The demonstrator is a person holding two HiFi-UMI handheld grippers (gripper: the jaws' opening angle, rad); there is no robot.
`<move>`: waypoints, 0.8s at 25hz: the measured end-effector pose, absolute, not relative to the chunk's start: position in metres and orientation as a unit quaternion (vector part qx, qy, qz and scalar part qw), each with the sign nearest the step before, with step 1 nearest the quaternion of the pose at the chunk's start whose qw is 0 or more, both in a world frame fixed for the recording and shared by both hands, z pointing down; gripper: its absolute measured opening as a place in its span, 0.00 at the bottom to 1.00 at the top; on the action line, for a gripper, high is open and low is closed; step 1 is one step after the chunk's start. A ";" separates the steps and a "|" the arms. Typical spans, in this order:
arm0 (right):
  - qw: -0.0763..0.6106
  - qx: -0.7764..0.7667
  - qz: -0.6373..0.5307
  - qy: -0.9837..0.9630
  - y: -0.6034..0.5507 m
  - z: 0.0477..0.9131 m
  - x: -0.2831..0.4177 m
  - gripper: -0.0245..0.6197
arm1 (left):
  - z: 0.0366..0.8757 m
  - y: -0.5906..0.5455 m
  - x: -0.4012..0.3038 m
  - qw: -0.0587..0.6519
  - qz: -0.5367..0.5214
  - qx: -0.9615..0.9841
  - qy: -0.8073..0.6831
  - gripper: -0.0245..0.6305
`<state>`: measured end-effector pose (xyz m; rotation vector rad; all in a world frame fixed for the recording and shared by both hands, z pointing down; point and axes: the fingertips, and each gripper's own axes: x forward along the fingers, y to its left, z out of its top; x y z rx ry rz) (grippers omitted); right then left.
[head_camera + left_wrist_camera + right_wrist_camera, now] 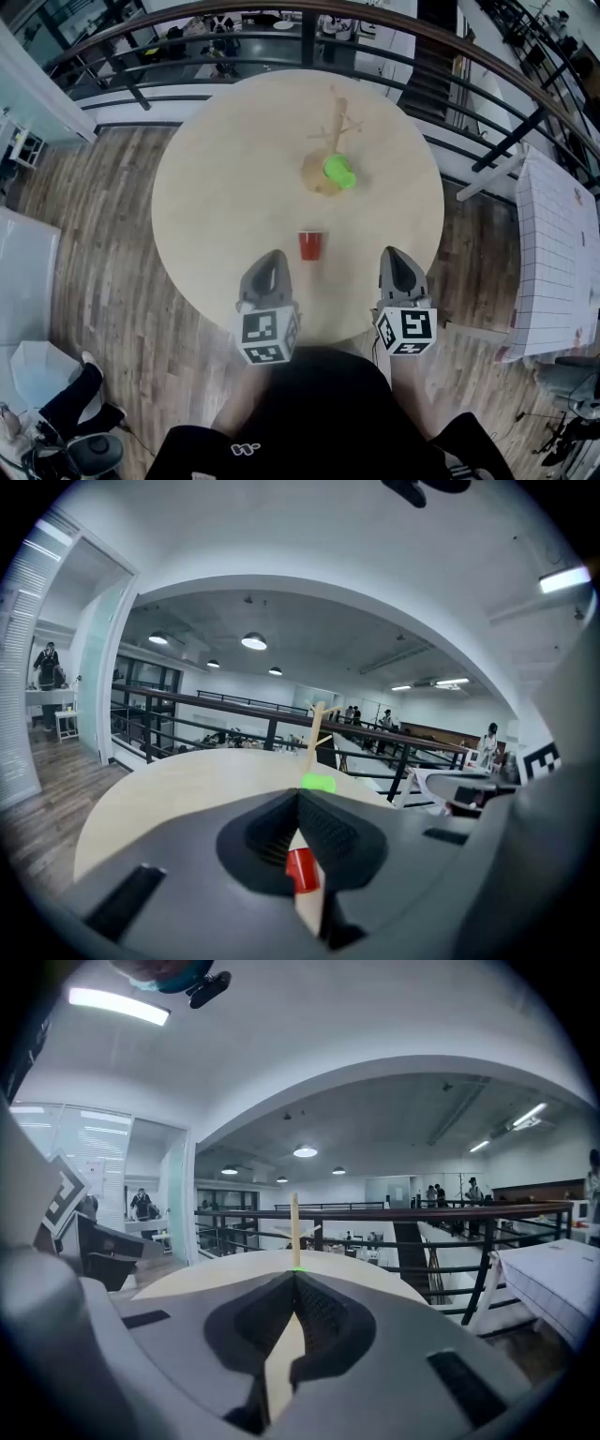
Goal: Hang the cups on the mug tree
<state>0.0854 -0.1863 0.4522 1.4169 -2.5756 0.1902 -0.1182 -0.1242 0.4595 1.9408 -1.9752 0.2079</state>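
A wooden mug tree (335,131) stands on the far half of the round table (206,178). A green cup (339,171) sits low on it, by its base. A red cup (310,245) stands upright on the table, nearer to me. My left gripper (275,258) is shut and empty, just left of the red cup. My right gripper (394,255) is shut and empty, further right near the table's front edge. In the left gripper view the red cup (301,869) shows past the closed jaws, the green cup (318,783) and tree (316,738) beyond. The right gripper view shows the tree (294,1227).
A dark metal railing (281,42) curves behind the table. A white table (558,253) stands to the right on the wooden floor. A white bin (37,370) sits at the lower left. The table's near edge lies under both grippers.
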 end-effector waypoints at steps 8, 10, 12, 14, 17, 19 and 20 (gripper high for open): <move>0.104 0.472 0.053 -0.874 -0.181 0.452 0.089 0.05 | 0.466 -0.126 -0.108 0.202 0.077 0.695 -0.686 0.06; 0.103 0.470 0.055 -0.875 -0.179 0.453 0.090 0.05 | 0.475 -0.128 -0.100 0.213 0.094 0.705 -0.670 0.06; 0.104 0.468 0.059 -0.876 -0.177 0.454 0.091 0.05 | 0.483 -0.131 -0.090 0.220 0.115 0.723 -0.645 0.14; 0.107 0.464 0.062 -0.877 -0.175 0.457 0.090 0.05 | 0.493 -0.133 -0.080 0.232 0.131 0.739 -0.618 0.33; 0.109 0.461 0.065 -0.878 -0.170 0.460 0.091 0.05 | 0.510 -0.137 -0.074 0.248 0.152 0.745 -0.601 0.45; 0.110 0.461 0.066 -0.878 -0.168 0.462 0.093 0.05 | 0.519 -0.140 -0.073 0.258 0.158 0.741 -0.599 0.48; 0.112 0.462 0.068 -0.877 -0.168 0.464 0.096 0.05 | 0.523 -0.141 -0.073 0.265 0.160 0.739 -0.598 0.49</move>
